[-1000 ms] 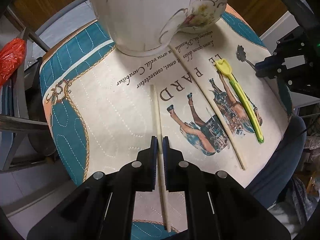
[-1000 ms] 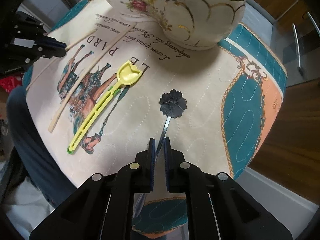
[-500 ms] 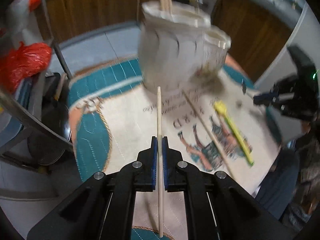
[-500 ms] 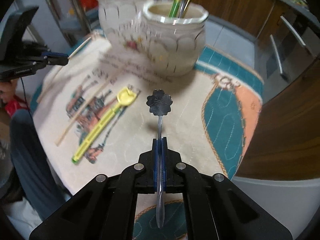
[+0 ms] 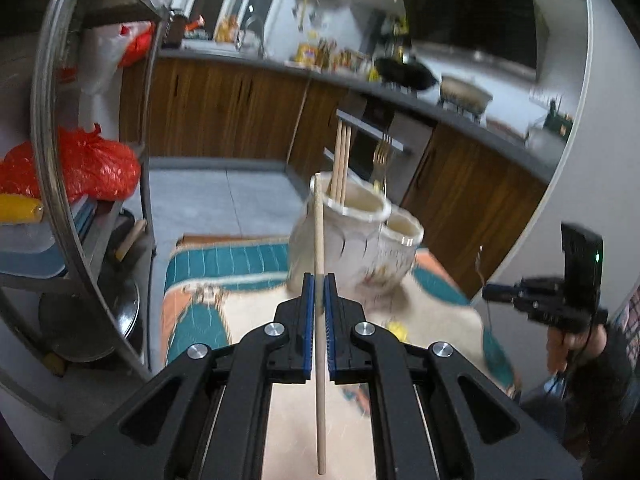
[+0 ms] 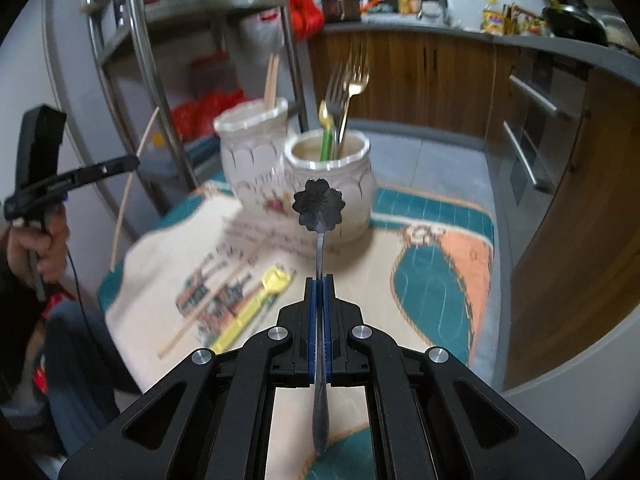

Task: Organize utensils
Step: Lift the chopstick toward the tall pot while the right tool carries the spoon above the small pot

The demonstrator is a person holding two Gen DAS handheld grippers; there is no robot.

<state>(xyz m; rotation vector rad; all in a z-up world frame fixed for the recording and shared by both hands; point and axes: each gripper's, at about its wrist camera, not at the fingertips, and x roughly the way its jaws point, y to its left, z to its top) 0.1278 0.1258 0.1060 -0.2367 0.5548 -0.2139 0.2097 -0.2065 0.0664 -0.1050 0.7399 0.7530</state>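
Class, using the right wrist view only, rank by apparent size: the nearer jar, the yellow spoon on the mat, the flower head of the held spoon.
1. Nearer jar
2. Yellow spoon
3. Flower head, enlarged by nearness to the camera

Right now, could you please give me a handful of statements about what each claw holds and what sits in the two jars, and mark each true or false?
1. The left claw is shut on a wooden chopstick. True.
2. The right claw is open and holds nothing. False: it is shut on the flower-headed spoon.
3. The jar with chopsticks already has wooden sticks standing in it. True.
4. The jar with forks holds only chopsticks. False: forks and a green-handled utensil stand in it.
5. The yellow utensil lies on the cloth. True.
6. No chopstick is left on the cloth. False: one chopstick on the cloth lies beside the yellow utensil.
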